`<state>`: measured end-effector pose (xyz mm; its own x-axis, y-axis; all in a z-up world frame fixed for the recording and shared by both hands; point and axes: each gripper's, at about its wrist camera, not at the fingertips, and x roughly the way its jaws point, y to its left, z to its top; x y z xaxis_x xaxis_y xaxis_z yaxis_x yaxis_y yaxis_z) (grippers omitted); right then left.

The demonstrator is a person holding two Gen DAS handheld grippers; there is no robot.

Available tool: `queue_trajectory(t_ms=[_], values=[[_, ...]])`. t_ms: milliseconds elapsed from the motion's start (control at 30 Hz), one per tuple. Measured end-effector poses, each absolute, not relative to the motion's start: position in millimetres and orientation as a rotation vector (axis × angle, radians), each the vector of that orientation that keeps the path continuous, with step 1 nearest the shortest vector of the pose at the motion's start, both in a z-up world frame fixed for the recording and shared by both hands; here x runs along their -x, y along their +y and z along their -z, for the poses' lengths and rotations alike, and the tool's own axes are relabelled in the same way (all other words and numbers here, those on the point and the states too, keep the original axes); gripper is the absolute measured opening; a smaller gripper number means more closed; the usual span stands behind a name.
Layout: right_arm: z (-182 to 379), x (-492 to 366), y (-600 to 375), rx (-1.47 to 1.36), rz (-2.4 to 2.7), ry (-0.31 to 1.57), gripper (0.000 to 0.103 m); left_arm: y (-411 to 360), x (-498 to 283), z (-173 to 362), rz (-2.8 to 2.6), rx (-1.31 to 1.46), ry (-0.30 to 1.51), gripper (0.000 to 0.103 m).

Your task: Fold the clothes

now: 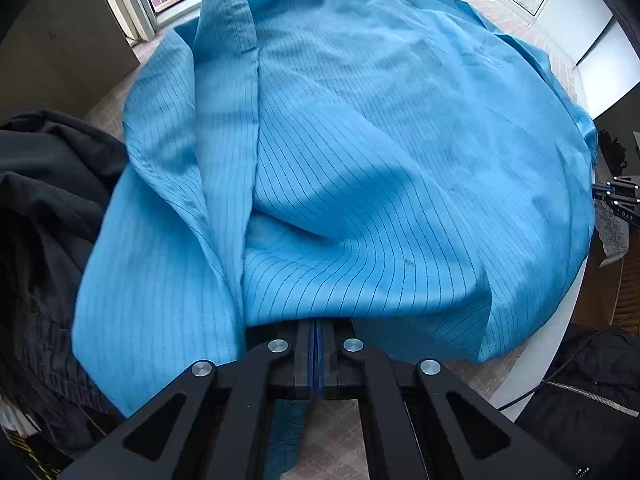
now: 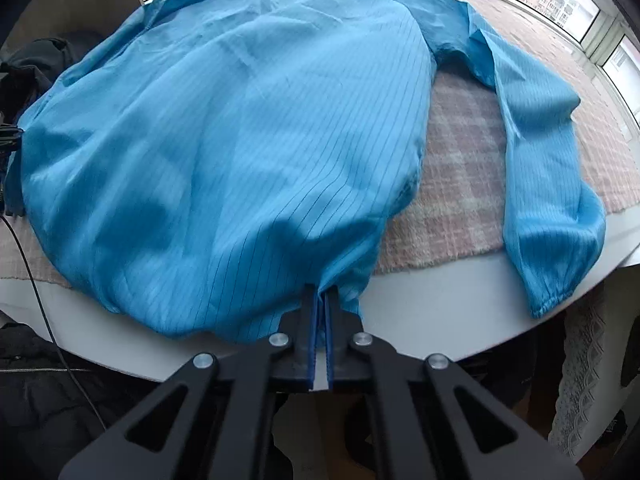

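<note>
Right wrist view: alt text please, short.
The right tool is shut on the near hem of a blue pinstriped garment spread over a pink plaid cloth on a white table; one sleeve trails toward the table's edge.

One blue garment [image 2: 240, 140], two claws, perhaps two dark garments [image 1: 44, 240].

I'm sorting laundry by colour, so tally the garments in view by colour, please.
Blue: 1, the blue striped garment, pinched by both grippers.
Black: 2, a dark pile beside it and a black zipped jacket below the table edge.
Total: 3
</note>
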<state>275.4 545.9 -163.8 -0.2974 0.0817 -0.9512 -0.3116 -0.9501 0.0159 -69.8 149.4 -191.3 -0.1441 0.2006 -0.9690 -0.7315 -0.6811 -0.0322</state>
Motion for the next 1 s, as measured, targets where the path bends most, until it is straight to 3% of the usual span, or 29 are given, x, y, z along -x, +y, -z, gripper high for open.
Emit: queue_trajectory(t_ms=[200, 333, 433, 500, 633, 700, 767, 800, 833, 867, 1000], values=[[104.0, -276.7, 567.7, 1.517, -2.399, 0.213, 0.003, 130.3, 43.6, 152.5, -1.914, 1.406, 0.665, 0.000], [74.1, -280.6, 596.2, 1.413, -2.356, 0.182, 0.003, 115.6, 41.9, 163.8, -1.930, 1.445, 0.697, 0.000], [82.3, -279.8, 601.9, 1.473, -2.326, 0.207, 0.003, 104.4, 37.4, 175.4, -1.952, 1.479, 0.727, 0.009], [92.1, -282.0, 602.1, 1.513, -2.307, 0.242, 0.006, 94.1, 29.6, 184.8, -1.976, 1.522, 0.725, 0.028], [120.2, -280.5, 598.1, 1.583, -2.281, 0.317, 0.010, 82.1, 16.9, 198.4, -2.025, 1.572, 0.729, 0.030], [128.8, -277.6, 597.9, 1.605, -2.287, 0.394, 0.010, 80.3, 20.0, 205.8, -2.061, 1.577, 0.768, 0.036], [132.9, -272.9, 593.8, 1.622, -2.294, 0.402, 0.010, 78.5, 23.1, 213.1, -2.097, 1.581, 0.807, 0.035], [133.5, -270.3, 590.4, 1.630, -2.297, 0.382, 0.010, 77.6, 24.6, 216.8, -2.115, 1.582, 0.827, 0.029], [133.7, -268.3, 587.6, 1.635, -2.301, 0.368, 0.010, 76.7, 26.1, 220.5, -2.133, 1.584, 0.846, 0.019], [133.2, -267.0, 585.6, 1.636, -2.307, 0.360, 0.010, 73.8, 30.5, 217.1, -2.153, 1.578, 0.833, 0.000], [131.7, -265.2, 580.4, 1.635, -2.320, 0.334, 0.010, 64.2, 36.7, 203.6, -2.189, 1.569, 0.774, 0.000]])
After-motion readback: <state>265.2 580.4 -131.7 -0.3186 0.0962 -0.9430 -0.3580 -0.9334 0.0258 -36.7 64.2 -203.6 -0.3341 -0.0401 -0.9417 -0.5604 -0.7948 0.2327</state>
